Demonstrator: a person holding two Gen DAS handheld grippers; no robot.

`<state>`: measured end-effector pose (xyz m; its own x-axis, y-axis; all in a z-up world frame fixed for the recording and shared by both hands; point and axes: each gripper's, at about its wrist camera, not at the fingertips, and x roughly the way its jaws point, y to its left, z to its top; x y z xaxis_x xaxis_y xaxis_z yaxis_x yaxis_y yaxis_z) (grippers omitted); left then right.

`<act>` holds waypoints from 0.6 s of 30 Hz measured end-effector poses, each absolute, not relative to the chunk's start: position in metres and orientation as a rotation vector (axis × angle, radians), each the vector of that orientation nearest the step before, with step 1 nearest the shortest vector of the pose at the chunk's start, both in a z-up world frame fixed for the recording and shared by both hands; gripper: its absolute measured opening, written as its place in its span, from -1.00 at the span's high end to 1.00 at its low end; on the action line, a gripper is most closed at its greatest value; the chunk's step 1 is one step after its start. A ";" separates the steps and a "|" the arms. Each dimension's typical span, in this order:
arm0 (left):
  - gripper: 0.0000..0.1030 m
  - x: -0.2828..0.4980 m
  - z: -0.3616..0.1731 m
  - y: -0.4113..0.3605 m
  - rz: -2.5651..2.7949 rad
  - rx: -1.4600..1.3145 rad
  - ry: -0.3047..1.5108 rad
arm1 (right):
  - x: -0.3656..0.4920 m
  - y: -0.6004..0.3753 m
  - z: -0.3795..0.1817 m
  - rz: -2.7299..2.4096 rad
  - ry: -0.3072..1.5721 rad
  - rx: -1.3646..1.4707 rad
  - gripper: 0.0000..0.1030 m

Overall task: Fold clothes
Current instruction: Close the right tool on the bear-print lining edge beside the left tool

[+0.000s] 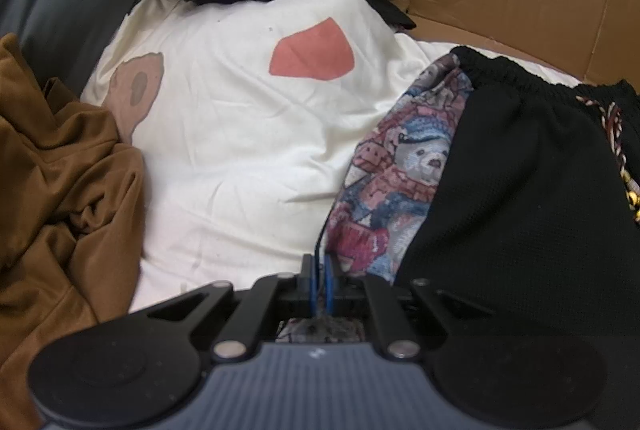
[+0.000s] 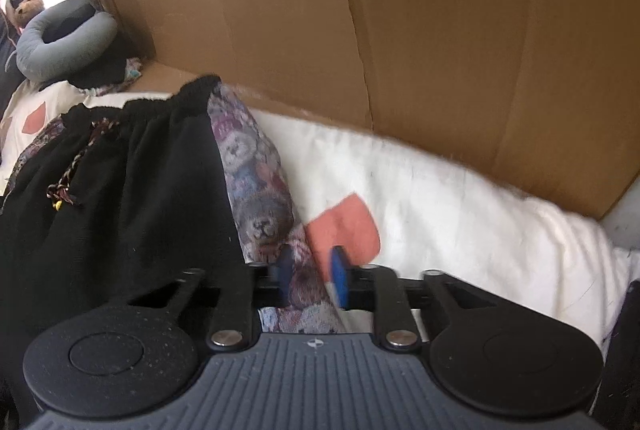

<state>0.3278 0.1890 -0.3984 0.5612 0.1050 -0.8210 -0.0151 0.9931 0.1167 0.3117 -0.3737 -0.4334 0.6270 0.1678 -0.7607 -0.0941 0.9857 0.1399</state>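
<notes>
Between the left gripper's (image 1: 320, 280) pinched-together fingers sits the teddy-print side panel of the black shorts (image 1: 520, 190). Just ahead, the shorts spread rightward over a cream quilt (image 1: 224, 134), a brown garment (image 1: 60, 190) off to its left. The right gripper (image 2: 310, 280) straddles the opposite patterned edge, its blue fingers (image 2: 338, 276) part-closed; whether they pinch I cannot tell. Beyond stands a cardboard wall (image 2: 400, 30).

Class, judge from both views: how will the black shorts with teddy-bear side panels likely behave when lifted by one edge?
The shorts will probably droop: the fabric already lies creased. The gathered waistband may stay bunched. The braided drawstring would likely dangle freely.
</notes>
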 end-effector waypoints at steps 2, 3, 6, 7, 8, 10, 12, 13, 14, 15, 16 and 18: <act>0.91 0.328 -0.399 0.190 0.068 0.096 0.973 | 0.312 -0.372 -0.438 0.150 0.894 0.075 0.55; 0.90 0.328 -0.399 0.191 0.066 0.094 0.973 | 0.313 -0.371 -0.440 0.150 0.900 0.067 0.56; 0.90 0.326 -0.400 0.191 0.064 0.096 0.968 | 0.315 -0.372 -0.442 0.136 0.913 0.091 0.53; 0.90 0.327 -0.400 0.191 0.064 0.098 0.969 | 0.316 -0.372 -0.443 0.139 0.925 0.101 0.52; 0.90 0.327 -0.400 0.190 0.064 0.100 0.971 | 0.317 -0.371 -0.444 0.144 0.939 0.112 0.51; 0.90 0.328 -0.400 0.190 0.065 0.104 0.976 | 0.318 -0.371 -0.445 0.148 0.953 0.134 0.40; 0.90 0.328 -0.400 0.190 0.066 0.107 0.979 | 0.320 -0.370 -0.446 0.155 0.964 0.132 0.39; 0.90 0.329 -0.400 0.190 0.068 0.107 0.979 | 0.321 -0.368 -0.447 0.158 0.968 0.127 0.39; 0.90 0.329 -0.400 0.189 0.071 0.107 0.979 | 0.322 -0.367 -0.447 0.160 0.973 0.121 0.38; 0.90 0.329 -0.400 0.189 0.073 0.108 0.979 | 0.323 -0.367 -0.447 0.166 0.979 0.119 0.37; 0.90 0.329 -0.400 0.188 0.076 0.109 0.978 | 0.324 -0.366 -0.447 0.172 0.985 0.117 0.38; 0.90 0.329 -0.400 0.187 0.080 0.112 0.979 | 0.326 -0.365 -0.447 0.185 0.997 0.113 0.33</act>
<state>0.3291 0.1869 -0.4003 0.5556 0.1179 -0.8231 -0.0165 0.9913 0.1309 0.3260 -0.3652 -0.4469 0.5289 0.2061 -0.8233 -0.1025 0.9785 0.1791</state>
